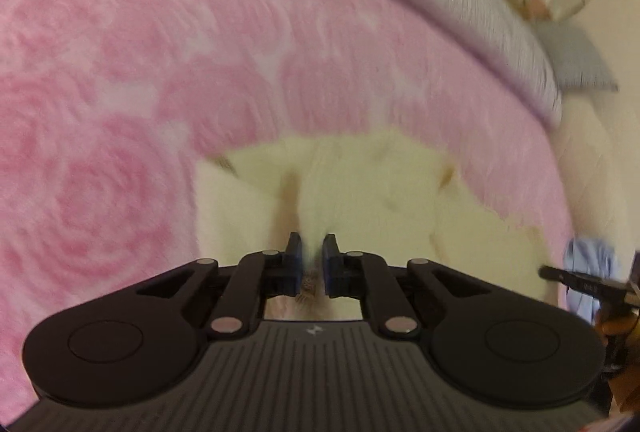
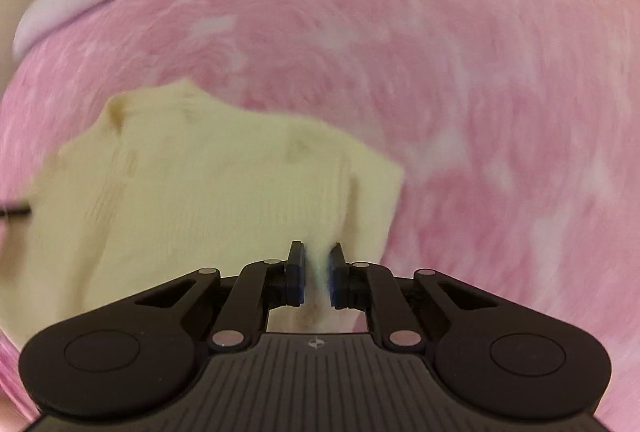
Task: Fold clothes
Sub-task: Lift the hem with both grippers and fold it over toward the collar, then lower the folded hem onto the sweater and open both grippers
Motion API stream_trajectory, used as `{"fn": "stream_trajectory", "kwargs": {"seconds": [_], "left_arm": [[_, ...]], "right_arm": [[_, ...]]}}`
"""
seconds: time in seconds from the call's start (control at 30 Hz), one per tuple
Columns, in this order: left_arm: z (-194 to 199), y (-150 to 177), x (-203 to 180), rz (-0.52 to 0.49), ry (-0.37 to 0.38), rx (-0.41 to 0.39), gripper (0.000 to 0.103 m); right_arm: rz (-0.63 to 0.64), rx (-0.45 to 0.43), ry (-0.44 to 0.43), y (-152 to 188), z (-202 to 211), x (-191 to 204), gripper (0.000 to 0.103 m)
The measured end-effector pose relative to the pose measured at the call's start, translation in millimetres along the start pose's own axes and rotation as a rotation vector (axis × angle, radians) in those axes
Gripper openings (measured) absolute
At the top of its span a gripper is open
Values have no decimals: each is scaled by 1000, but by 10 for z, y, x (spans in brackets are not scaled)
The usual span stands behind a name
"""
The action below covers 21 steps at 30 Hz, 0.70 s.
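A home bedroom: a bed under a fluffy pink rose-patterned blanket (image 1: 160,72), striped grey pillow (image 1: 480,12) beyond the jaws.

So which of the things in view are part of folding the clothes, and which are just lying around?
Part of the job:
- cream knit sweater
- left gripper, shut on the sweater
- right gripper, shut on the sweater
- pink blanket, the folding surface

Just lying about:
- grey pillow
- light blue cloth
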<state>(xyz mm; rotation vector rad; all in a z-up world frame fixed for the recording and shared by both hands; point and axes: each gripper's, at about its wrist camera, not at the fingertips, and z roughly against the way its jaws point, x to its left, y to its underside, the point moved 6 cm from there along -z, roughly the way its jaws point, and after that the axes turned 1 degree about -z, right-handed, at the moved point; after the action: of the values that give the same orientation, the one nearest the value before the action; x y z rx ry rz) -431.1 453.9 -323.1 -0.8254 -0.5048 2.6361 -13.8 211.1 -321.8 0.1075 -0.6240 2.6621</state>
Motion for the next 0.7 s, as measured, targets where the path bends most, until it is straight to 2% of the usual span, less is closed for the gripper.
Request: {"fn": "stream_trajectory", "kwargs": {"seconds": [0.13, 0.2, 0.37, 0.5, 0.53, 0.6, 0.63, 0.67, 0.7], "left_arm": [[139, -265, 71, -2, 29, -133, 7], [61, -397, 40, -43, 24, -143, 7], [-282, -538, 10, -136, 0, -124, 7], [-649, -422, 234, -102, -66, -46, 11], [-731, -379, 288, -93, -86, -19, 17], [-697, -354, 357, -49, -86, -27, 24], [-635, -347, 388, -21, -81, -37, 28], [-532, -324, 435, 11, -86, -43, 30], [-430, -301, 482, 43, -90, -49, 30]], "right_arm": [[-14, -148, 58, -262, 277, -60, 8], [-15, -193, 86, -419, 230, -78, 8], [-18, -179, 135, -631, -188, -87, 8], [-19, -109, 183, -602, -568, -138, 8], [-34, -83, 188, -575, -669, -163, 9], [-69, -23, 196, -518, -856, -207, 15], [-89, 4, 203, -497, -907, -228, 34], [-113, -3, 213, -498, -881, -247, 46], [-136, -19, 211, -509, -818, -265, 48]]}}
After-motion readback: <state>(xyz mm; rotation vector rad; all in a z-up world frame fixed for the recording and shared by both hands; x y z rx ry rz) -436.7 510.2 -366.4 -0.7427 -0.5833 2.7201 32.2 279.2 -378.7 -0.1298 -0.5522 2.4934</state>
